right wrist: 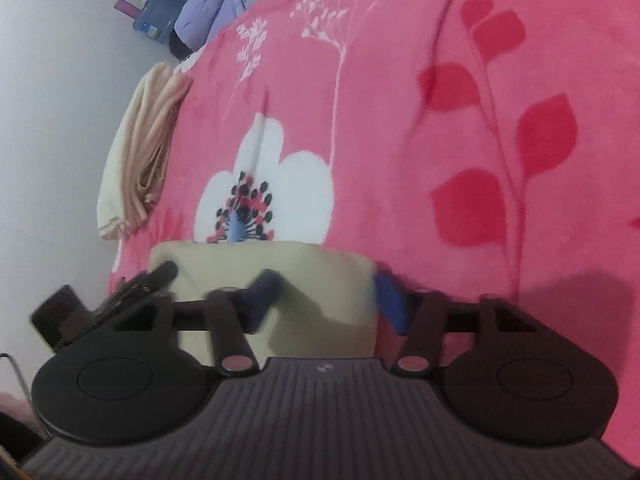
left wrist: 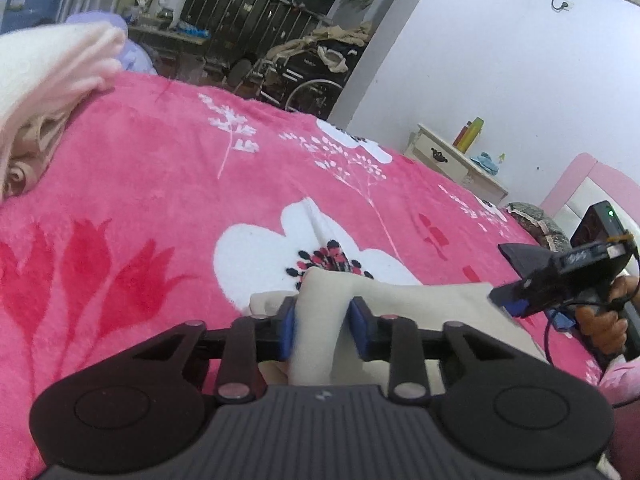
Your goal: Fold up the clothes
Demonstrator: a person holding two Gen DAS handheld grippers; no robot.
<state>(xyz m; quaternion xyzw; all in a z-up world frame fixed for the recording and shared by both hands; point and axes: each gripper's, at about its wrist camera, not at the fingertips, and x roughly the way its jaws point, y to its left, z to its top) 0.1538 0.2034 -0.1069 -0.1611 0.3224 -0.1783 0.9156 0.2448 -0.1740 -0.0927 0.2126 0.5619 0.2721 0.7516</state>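
A cream garment lies folded on the pink flowered blanket, close in front of both grippers. My left gripper is shut on a bunched edge of it, with cloth filling the gap between the blue pads. My right gripper stands open, its blurred blue fingers spread wide over the cream garment. The left wrist view shows the right gripper at the garment's right edge, held by a hand. The left gripper shows at the garment's left end in the right wrist view.
A pile of folded cream and beige clothes sits at the blanket's edge. A purple garment lies beyond it. A white bedside table with bottles, a pink headboard and a wheelchair stand around the bed.
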